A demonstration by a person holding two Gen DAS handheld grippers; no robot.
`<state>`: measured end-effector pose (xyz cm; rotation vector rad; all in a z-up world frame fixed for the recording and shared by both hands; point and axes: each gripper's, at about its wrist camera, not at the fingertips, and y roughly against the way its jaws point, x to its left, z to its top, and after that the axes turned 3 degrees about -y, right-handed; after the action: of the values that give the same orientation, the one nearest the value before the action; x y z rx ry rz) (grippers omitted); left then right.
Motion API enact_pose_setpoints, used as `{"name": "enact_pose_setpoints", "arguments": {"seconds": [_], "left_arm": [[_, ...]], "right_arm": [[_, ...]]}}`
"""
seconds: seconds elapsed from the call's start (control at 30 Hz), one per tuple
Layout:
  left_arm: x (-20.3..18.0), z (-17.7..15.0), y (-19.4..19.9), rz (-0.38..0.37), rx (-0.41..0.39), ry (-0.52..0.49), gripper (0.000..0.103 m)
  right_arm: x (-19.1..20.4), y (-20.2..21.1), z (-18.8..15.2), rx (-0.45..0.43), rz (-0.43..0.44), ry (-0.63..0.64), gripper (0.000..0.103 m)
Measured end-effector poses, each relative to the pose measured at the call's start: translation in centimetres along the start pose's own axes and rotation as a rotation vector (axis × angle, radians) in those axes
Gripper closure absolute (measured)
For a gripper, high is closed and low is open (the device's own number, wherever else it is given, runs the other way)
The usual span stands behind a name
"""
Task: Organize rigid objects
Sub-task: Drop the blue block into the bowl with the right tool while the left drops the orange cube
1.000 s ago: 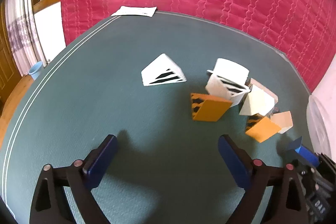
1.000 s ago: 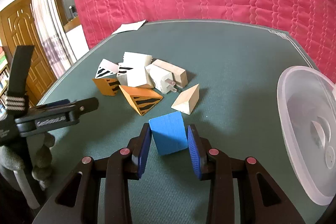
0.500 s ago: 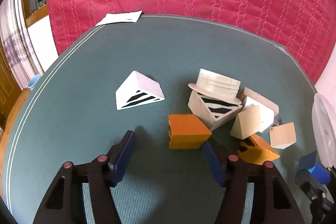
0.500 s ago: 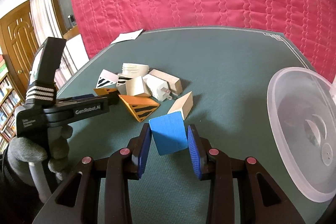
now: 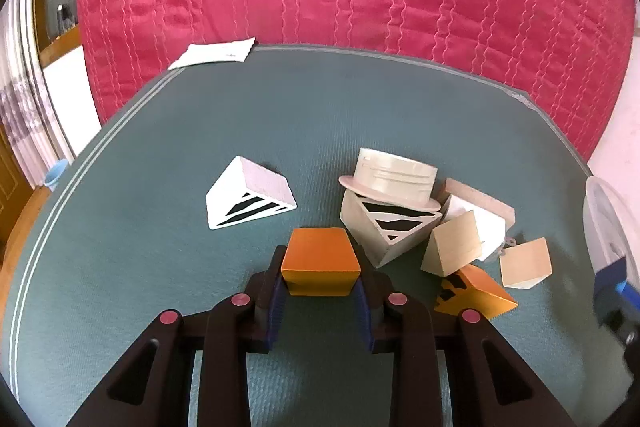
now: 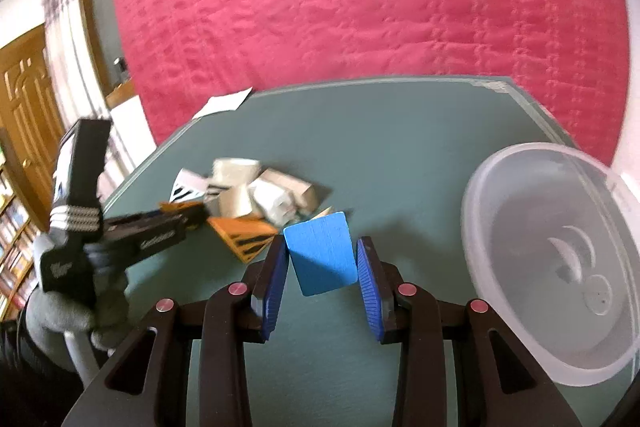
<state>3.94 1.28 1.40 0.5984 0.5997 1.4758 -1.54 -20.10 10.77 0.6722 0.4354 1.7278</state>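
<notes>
The left hand-held gripper (image 5: pixel 320 297) has its blue pads pressed against the two sides of an orange block (image 5: pixel 320 261), which sits low on the green bench (image 5: pixel 160 259) at the near edge of the jumble of blocks. The right hand-held gripper (image 6: pixel 322 267) pinches a blue block (image 6: pixel 322 253), which appears raised off the bench, with the clear plastic bowl (image 6: pixel 516 327) just to its right and tilted toward it. To do this step well, the left grip should be checked for firmness before lifting, then drawn straight up so the orange block does not drag the striped white wedge (image 5: pixel 394 233) just beside it, which carries a cream cap-shaped piece (image 5: pixel 394 179) that looks likely to topple if knocked. The right side should bring the blue block well over the bowl's rim and lower it before letting go, since the bowl looks light and may skid if struck.
</notes>
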Motion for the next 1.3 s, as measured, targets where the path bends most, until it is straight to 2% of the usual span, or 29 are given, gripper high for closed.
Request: {"name": "enact_pose_setpoints", "arguments": {"seconds": [0.17,0.3,0.67,1.07,1.1,1.2,1.3], "left_arm": [[-0.5,-0.1,1.0,0.010,-0.036,-0.013,0.072],[-0.7,0.2,1.9,0.016,-0.066,-0.020,0.072],[-2.2,0.2,3.8,-0.021,-0.094,-0.040,0.072],[-6.2,1.2,6.5,-0.095,-0.147,-0.126,0.072],[-6.8,1.2,6.7,-0.106,-0.149,-0.135,0.072],[-8.3,1.5,7.1,-0.135,-0.157,-0.166,0.072],[-10.0,1.8,7.3,-0.173,-0.162,-0.193,0.072]], "right_arm": [[-1.4,1.1,0.8,-0.063,-0.062,-0.052,0.067],[-2.7,2.1,1.5,-0.123,-0.155,-0.095,0.067],[-7.6,4.0,2.4,-0.179,-0.347,-0.242,0.067],[-11.7,5.5,2.7,-0.205,-0.447,-0.382,0.066],[-11.8,5.6,2.7,-0.209,-0.455,-0.392,0.066],[-12.4,6.2,2.6,-0.230,-0.462,-0.425,0.052],[-12.7,7.0,2.5,-0.270,-0.493,-0.445,0.051]]}}
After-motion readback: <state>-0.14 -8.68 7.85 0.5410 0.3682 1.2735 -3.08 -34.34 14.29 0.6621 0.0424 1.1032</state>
